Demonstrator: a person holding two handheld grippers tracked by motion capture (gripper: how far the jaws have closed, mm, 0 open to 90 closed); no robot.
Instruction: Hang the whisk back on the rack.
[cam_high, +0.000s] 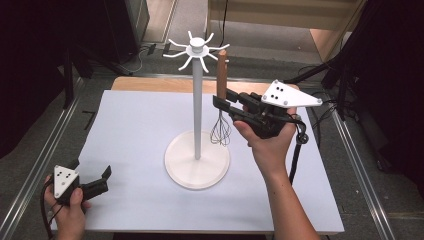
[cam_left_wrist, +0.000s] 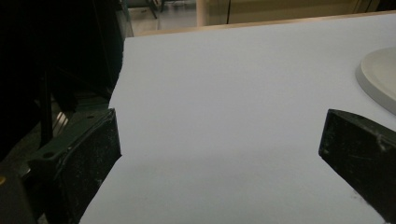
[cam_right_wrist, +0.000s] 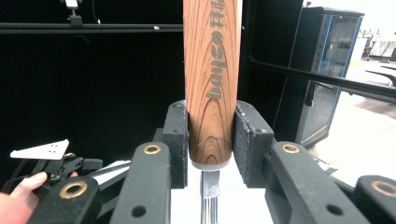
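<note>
A whisk with a wooden handle (cam_high: 221, 75) hangs upright, its wire head (cam_high: 220, 131) down, just right of the white stand's pole (cam_high: 198, 100). My right gripper (cam_high: 220, 105) is shut on the handle's lower end, and both pads press the wood (cam_right_wrist: 212, 70) from either side. The handle's top sits close to one hook of the stand's crown (cam_high: 196, 49); I cannot tell if they touch. My left gripper (cam_high: 92, 170) rests open at the table's near left corner, with nothing between its jaws (cam_left_wrist: 219, 144). It lies well apart from the stand's round base (cam_left_wrist: 380, 77).
The white tabletop (cam_high: 135, 130) has a wooden strip along its far edge. Metal rails (cam_high: 45, 150) run along both sides on the floor. Dark equipment and a tripod leg (cam_high: 67, 80) stand at the left, and a black cabinet (cam_right_wrist: 327, 70) stands beyond the table.
</note>
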